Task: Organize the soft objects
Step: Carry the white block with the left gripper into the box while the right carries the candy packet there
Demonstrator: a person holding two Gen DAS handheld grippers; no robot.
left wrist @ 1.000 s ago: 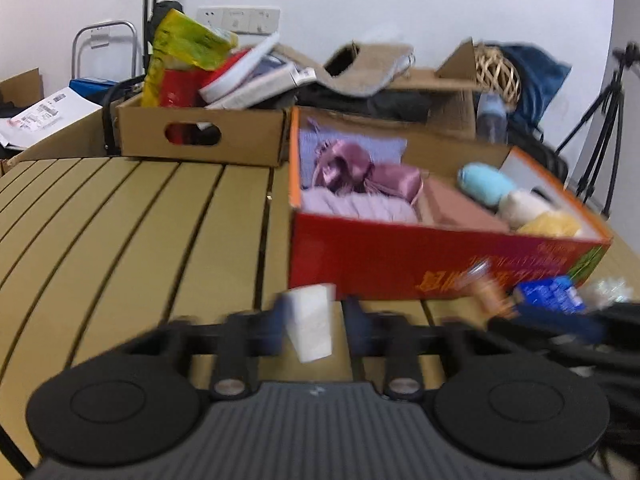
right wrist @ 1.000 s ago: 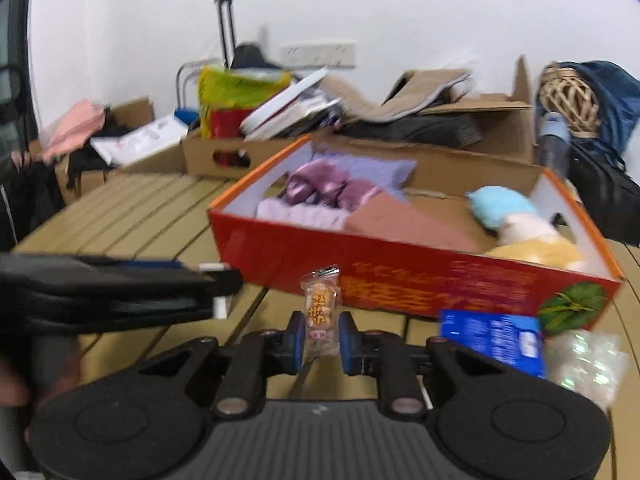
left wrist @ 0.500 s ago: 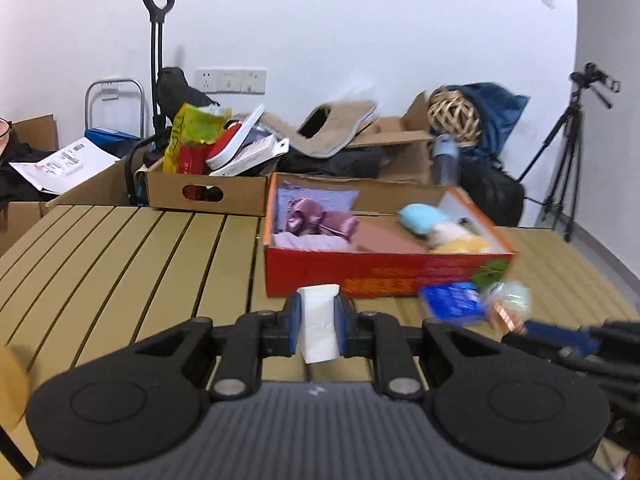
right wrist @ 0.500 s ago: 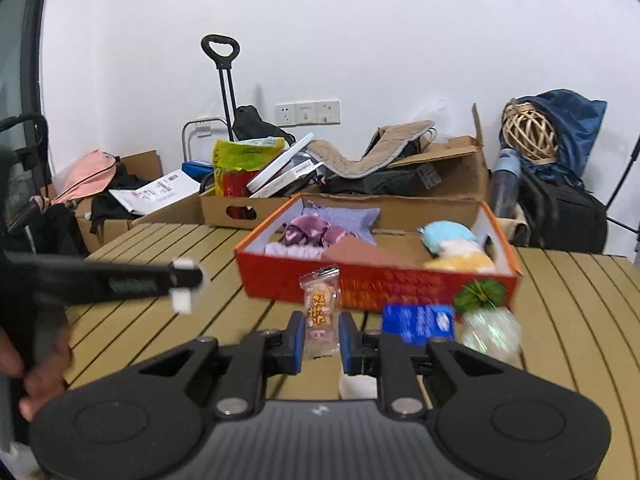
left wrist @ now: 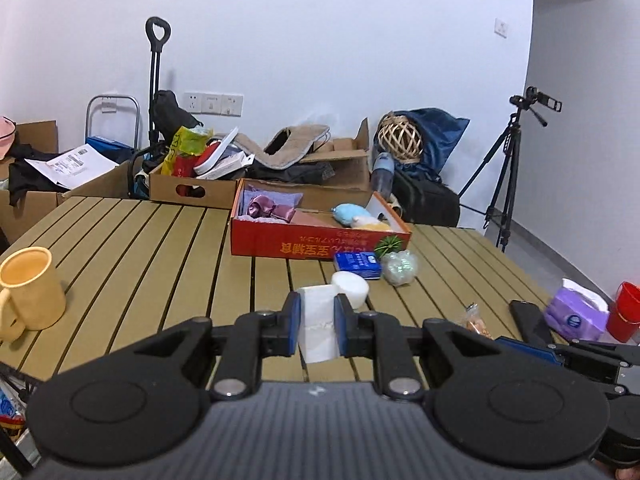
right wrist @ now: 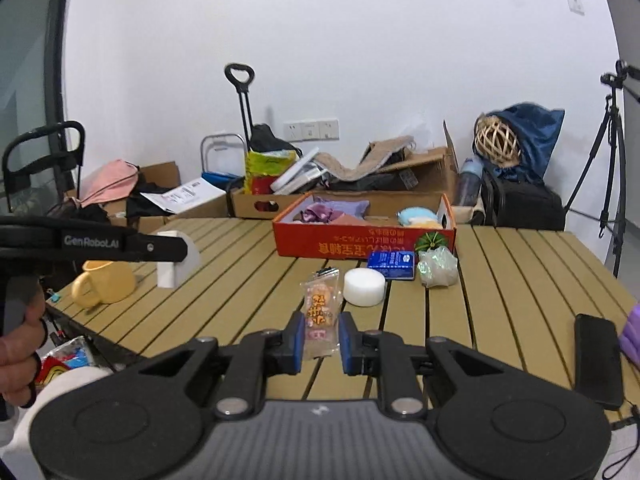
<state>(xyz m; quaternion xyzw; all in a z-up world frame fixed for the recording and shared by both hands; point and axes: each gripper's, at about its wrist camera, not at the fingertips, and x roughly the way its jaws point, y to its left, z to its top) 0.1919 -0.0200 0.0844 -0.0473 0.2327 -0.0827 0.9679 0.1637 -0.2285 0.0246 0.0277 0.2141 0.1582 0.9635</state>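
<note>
A yellow mug (left wrist: 30,286) stood near the slatted worktop's (left wrist: 160,248) left edge; a black phone (right wrist: 598,360) lay toward its right edge, a tripod (left wrist: 510,176) beyond it.

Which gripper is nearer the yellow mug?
Left. The left gripper, holding a white foam block, hangs beside the yellow mug; the right gripper, holding a snack packet, is farther right.

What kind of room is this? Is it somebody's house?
Probably not a lived-in home; more likely a workroom or storage room used for filming. A camera on a tripod stands by the bare white wall, and open cardboard boxes of jumbled things and a folding hand cart crowd behind the slatted table.
</note>
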